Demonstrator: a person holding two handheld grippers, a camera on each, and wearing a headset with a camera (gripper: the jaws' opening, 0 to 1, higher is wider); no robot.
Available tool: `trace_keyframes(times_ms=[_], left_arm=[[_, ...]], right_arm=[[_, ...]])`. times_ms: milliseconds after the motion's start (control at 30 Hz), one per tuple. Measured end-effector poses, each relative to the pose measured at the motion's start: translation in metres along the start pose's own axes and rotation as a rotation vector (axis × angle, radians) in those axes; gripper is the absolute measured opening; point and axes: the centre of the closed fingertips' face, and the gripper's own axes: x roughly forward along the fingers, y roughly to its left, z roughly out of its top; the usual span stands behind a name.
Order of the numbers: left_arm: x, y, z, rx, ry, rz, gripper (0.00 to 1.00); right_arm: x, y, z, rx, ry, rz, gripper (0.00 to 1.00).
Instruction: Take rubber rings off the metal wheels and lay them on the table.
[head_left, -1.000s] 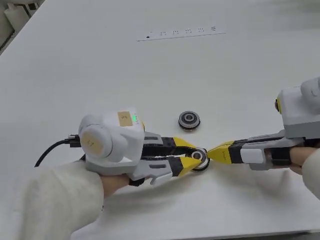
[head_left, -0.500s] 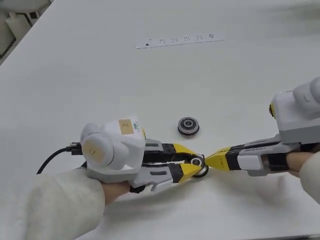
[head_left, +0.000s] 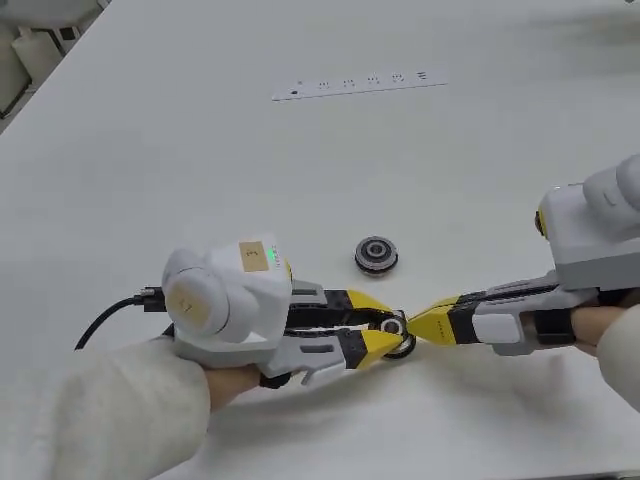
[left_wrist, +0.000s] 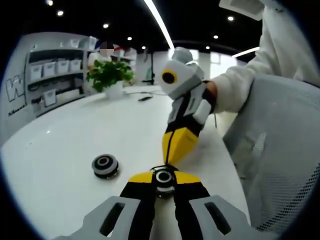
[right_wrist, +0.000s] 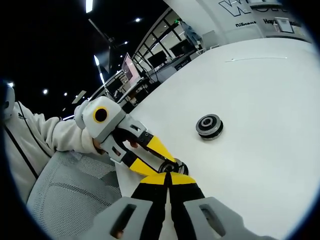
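Clamping a wheel (left_wrist: 164, 177), left gripper (head_left: 386, 331); right gripper (head_left: 416, 325) closed.

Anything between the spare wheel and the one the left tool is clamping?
Nothing: bare table between spare wheel and clamped wheel, seen in head and left gripper views.

Count: round silver metal wheels with black rubber rings, 2: held wheel (left_wrist: 163, 176), loose wheel (head_left: 376, 253). White handheld grippers with yellow jaw tips, 2: left gripper (head_left: 393, 330), right gripper (head_left: 413, 325). Long white power strip (head_left: 360, 82), 1.
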Motion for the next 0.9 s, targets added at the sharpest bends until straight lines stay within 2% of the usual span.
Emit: trace_keyframes(times_ms=[433,633,767,900], left_arm=[[-0.0001,-0.0008,0.0011,0.0,0.001,0.002,0.14],[0.0,-0.0018,0.0014,0.007,0.005,0.012,0.14],[0.0001,-0.0025,0.0011,0.024,0.014,0.019,0.15],[0.0005,-0.0024,0.0009,0.043,0.027,0.022,0.15]], right_arm=[[0.0011,0.0057,0.0029,-0.017,-0.003,0.023,0.0],[-0.0007,0.0041,0.0057,-0.027,-0.008,0.009,0.0],[-0.0003,0.0015,0.0005,-0.042,0.023,-0.01,0.0],[-0.0012,0.0008,-0.0006,-0.033,0.027,-0.012,0.0]])
